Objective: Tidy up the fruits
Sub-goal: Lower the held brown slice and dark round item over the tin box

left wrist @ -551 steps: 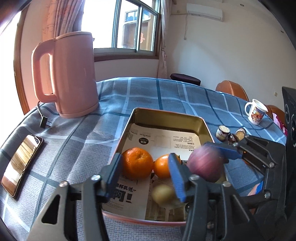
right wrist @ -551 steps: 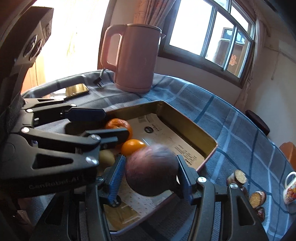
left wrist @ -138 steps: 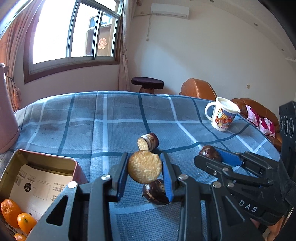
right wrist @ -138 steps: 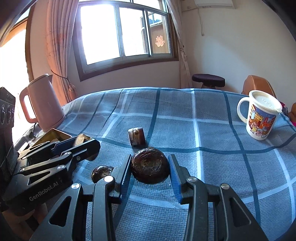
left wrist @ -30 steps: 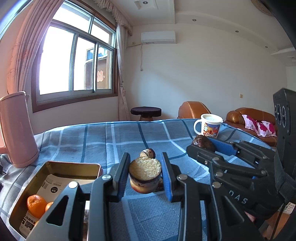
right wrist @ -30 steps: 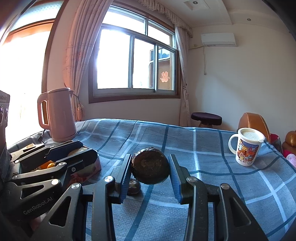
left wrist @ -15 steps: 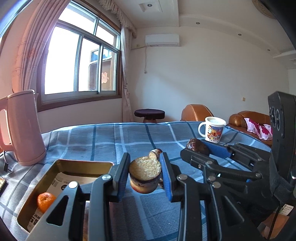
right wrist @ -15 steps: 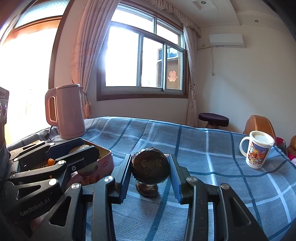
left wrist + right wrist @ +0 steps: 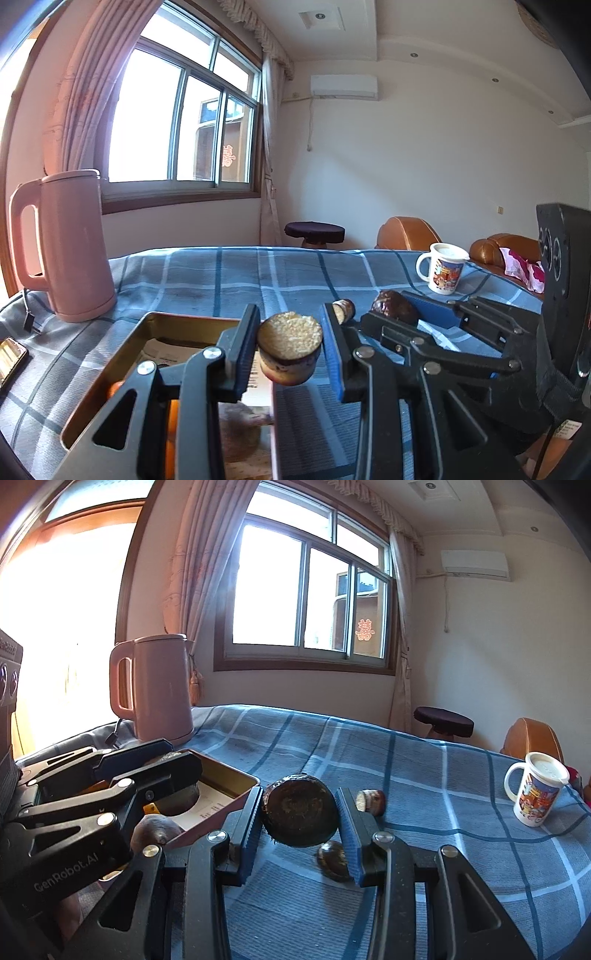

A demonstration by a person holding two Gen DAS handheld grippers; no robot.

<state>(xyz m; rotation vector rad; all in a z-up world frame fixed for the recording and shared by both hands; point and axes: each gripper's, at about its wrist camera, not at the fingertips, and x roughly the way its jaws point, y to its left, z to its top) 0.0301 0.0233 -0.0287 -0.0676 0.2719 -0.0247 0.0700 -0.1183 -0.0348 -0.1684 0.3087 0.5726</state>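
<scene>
I use the metal tray [image 9: 173, 321] as my reference. My left gripper [image 9: 290, 352] is clenched on a cut fruit half [image 9: 289, 347], tan pithy face up and dark purple rind below; the piece hangs in the air above the tray's right-hand edge, both blue pads pressing its sides. My right gripper [image 9: 300, 821] is clenched on a dark round fruit half [image 9: 300, 814], also lifted off the cloth, just to the right of the tray's near corner in the right wrist view.

Inside the tray I see printed paper [image 9: 166, 349], an orange [image 9: 116, 387] partly hidden behind my left gripper's frame, and a dull purplish round fruit [image 9: 236, 432] near the front.

On the blue checked tablecloth [image 9: 424, 782], to the right of the tray: one small cut fruit piece [image 9: 371, 801] lying on its side, and another dark piece [image 9: 332, 860] lying under my right gripper.

A pink kettle [image 9: 62, 243] stands behind the tray to the left. A printed mug [image 9: 443, 267] stands well to the right of the tray. A phone [image 9: 9, 360] lies left of the tray, at the cloth's edge
</scene>
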